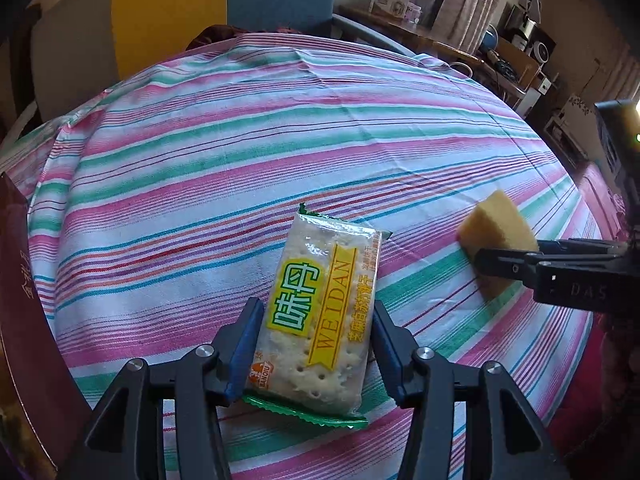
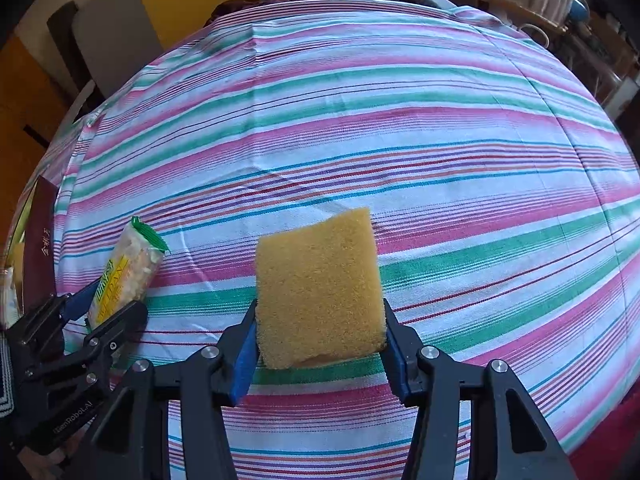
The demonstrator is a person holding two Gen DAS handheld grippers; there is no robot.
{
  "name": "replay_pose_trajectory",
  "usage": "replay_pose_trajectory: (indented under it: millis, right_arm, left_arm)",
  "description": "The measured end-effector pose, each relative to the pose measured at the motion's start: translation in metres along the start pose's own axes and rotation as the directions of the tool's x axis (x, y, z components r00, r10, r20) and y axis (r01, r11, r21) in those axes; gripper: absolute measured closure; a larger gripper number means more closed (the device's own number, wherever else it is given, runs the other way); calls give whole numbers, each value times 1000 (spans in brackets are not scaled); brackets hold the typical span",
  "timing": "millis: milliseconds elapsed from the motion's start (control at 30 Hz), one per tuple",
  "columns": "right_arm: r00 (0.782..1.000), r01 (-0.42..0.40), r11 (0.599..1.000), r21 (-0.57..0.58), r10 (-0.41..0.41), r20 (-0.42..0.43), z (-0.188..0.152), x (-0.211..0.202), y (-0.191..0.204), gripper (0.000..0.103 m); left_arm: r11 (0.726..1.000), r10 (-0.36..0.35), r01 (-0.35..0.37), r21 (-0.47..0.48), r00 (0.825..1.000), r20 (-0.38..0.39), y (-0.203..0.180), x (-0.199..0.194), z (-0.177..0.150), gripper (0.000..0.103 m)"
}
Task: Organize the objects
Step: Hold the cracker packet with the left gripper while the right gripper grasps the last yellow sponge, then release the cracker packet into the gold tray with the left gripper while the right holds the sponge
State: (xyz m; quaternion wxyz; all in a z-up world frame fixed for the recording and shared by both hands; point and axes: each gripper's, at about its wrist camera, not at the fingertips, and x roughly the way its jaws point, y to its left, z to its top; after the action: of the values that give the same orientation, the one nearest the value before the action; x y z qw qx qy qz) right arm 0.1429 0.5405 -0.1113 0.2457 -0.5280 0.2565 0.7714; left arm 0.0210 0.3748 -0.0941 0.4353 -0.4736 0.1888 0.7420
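Observation:
My left gripper point(image 1: 316, 320) is shut on a cracker packet point(image 1: 320, 316) with yellow and green print, held just above the striped cloth point(image 1: 240, 140). My right gripper point(image 2: 320, 320) is shut on a yellow sponge point(image 2: 318, 284), also held over the cloth. In the left wrist view the sponge point(image 1: 496, 232) and the right gripper point(image 1: 484, 258) show at the right. In the right wrist view the packet point(image 2: 120, 276) and the left gripper point(image 2: 100, 304) show at the left.
A dark red box point(image 1: 20, 300) stands at the left edge of the table; it also shows in the right wrist view point(image 2: 38, 248). Behind the table are a blue and yellow wall, a chair, and a cluttered desk point(image 1: 440, 40) at the back right.

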Motion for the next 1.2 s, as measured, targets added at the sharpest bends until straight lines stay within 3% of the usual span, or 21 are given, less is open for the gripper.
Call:
replay_pose_trajectory:
  millis: [300, 533, 867, 1200]
  right_arm:
    - [999, 41, 998, -42, -41, 1, -1, 2, 9, 49]
    - [997, 77, 993, -90, -76, 15, -6, -3, 11, 49]
    - [994, 104, 987, -119, -101, 32, -11, -9, 14, 49]
    - [991, 131, 982, -140, -125, 50, -19, -11, 30, 49]
  left_arm:
    - [999, 39, -40, 6, 998, 41, 0, -7, -7, 53]
    - [996, 69, -61, -70, 991, 119, 18, -50, -23, 53]
    - [983, 153, -117, -141, 947, 282, 47, -135, -40, 53]
    - [948, 267, -191, -255, 913, 309, 97, -171, -62, 53]
